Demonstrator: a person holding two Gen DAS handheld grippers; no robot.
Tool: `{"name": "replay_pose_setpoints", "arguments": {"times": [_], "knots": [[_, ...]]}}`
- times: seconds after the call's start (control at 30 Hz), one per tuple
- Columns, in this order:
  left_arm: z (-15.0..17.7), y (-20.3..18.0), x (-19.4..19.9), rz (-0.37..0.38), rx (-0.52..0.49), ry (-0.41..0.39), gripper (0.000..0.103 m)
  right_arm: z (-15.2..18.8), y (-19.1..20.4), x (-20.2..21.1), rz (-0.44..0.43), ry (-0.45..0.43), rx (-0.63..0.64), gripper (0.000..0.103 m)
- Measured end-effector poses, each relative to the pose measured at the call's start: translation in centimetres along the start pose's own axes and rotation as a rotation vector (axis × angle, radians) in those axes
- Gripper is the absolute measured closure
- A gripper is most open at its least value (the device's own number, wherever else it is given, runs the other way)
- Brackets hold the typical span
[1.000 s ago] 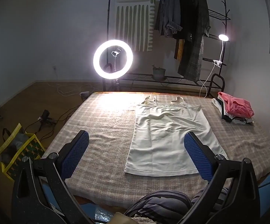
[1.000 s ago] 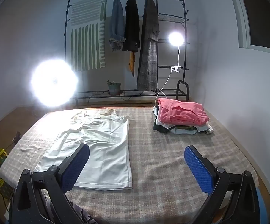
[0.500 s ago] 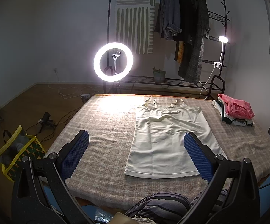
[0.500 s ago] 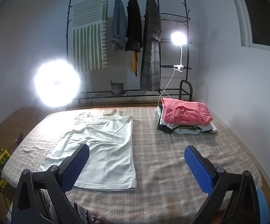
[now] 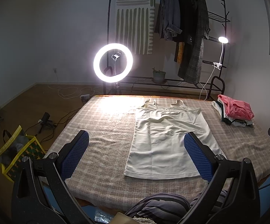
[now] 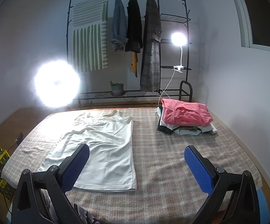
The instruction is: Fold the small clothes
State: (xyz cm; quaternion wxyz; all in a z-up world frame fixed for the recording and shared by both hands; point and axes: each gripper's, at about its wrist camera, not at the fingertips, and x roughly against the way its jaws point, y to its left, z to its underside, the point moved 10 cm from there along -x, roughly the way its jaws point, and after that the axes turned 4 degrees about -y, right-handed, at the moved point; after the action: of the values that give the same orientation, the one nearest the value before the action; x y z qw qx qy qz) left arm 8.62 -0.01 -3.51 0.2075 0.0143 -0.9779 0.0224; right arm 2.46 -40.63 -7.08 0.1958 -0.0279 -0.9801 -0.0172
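Observation:
A white tank top [image 5: 168,140] lies flat on the checked table cover [image 5: 107,130], straps at the far end, hem towards me. It also shows in the right wrist view [image 6: 101,145]. My left gripper [image 5: 135,153] is open and empty, held above the near edge, its right finger over the top's right hem. My right gripper [image 6: 136,166] is open and empty, held above the near edge to the right of the top. A pile of folded clothes with a pink one on top [image 6: 185,117] sits at the far right; it shows too in the left wrist view [image 5: 233,112].
A lit ring light [image 5: 113,62] stands behind the table's far left. A clothes rack [image 6: 135,46] with coats, a clip lamp [image 6: 178,39] and a potted plant [image 6: 117,88] stands at the wall. A yellow bag [image 5: 13,153] and cables lie on the floor at the left.
Both grippers have pulled back and risen slightly, so the table and the top look a little farther off. Nothing on the table has moved.

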Motion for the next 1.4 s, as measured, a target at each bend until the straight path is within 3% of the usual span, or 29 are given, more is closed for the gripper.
{"name": "replay_pose_setpoints", "arguments": {"times": [1.4], "knots": [[0.49, -0.42, -0.26, -0.001, 0.004, -0.003, 0.0, -0.79, 0.55, 0.34, 0.026, -0.024, 0.018, 0.0]]}}
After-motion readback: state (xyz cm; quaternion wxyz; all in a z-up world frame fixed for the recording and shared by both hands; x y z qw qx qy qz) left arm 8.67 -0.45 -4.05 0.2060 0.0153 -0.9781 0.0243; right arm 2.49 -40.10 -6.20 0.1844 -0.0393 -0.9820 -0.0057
